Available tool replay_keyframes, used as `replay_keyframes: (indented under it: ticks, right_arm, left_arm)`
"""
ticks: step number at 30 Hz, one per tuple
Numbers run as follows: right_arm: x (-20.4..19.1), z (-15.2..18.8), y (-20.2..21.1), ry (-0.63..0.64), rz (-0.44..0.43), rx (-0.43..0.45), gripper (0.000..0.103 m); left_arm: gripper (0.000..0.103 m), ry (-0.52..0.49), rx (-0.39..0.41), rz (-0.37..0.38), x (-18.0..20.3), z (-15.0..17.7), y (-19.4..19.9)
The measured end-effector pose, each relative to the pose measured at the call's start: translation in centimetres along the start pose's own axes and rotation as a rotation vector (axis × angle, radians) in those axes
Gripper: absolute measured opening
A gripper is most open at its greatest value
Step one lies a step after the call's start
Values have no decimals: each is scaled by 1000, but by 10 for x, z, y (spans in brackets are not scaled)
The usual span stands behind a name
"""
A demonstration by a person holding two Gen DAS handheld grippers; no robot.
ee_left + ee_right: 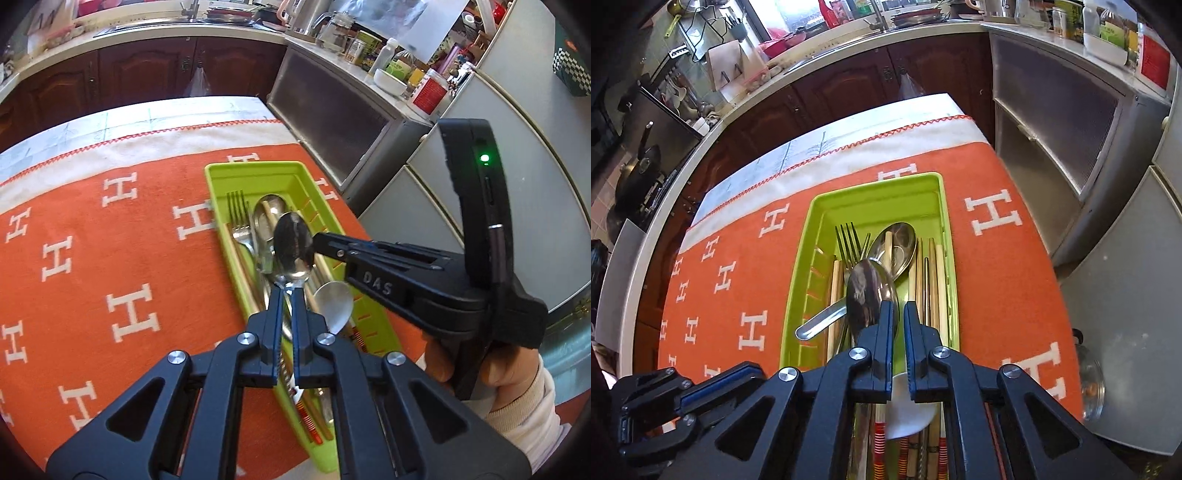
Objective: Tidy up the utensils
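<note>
An orange cloth (997, 258) covers the table (849, 122), bearing a green utensil tray (871, 192).

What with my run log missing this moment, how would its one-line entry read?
left tongs: shut on spoon neck, over green tray | right tongs: tips at spoon bowl, grip unclear

Utensils (882, 254) lie in a tray (827, 206) on the cloth (997, 258).

The left gripper (287, 291) hides the held spoon's handle; the green tray's (820, 210) near end is cut off.
</note>
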State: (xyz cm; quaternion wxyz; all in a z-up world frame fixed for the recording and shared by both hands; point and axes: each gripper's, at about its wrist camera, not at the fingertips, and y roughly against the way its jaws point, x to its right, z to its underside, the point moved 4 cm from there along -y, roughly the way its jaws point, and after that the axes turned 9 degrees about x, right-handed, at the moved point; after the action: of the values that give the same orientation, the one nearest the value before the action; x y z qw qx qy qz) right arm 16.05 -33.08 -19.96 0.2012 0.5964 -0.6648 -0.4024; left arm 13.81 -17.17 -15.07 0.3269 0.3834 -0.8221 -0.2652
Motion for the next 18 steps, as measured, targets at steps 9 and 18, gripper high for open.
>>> replay_keyframes:
  ticks: [9,18]
  right_arm:
    - [-16,9,12,43,-15,-10,18]
    - [-35,36,17,47,-61,-39,18]
  left_arm:
    - [47,2,23,-61,-9,7,33]
    - [48,-6,53,-128,-13,16,67]
